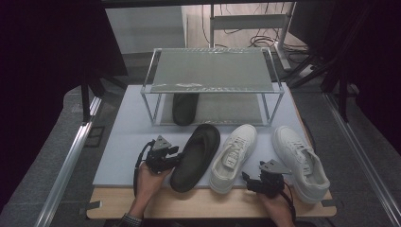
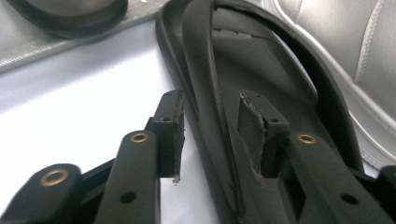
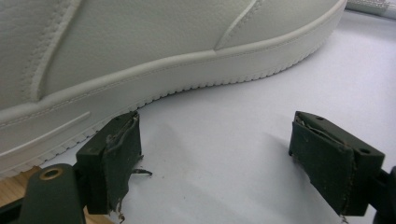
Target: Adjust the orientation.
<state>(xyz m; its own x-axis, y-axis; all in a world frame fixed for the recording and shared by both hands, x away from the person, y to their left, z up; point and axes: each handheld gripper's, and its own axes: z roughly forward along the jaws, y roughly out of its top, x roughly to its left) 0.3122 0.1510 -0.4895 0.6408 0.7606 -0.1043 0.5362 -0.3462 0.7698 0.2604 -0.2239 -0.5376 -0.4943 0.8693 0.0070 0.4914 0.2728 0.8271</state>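
The left gripper point(image 1: 176, 160), jaws parted and not gripping, straddles the edge of a black slipper point(image 1: 196, 156) lying on the surface point(image 1: 123, 142). Its mate point(image 1: 184, 108) sits in the shoe rack point(image 1: 213, 85). The right gripper point(image 1: 250, 182) gapes wide beside a white sneaker point(image 1: 234, 158).

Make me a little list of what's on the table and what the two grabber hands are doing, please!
rack: clear two-shelf shoe rack at the back of the white mat
on lower shelf: one black slipper
in front of rack: black slipper, two white sneakers
left gripper: fingers straddle the near slipper's side edge, not pressing it
right gripper: fingers open over bare mat, between the two sneakers
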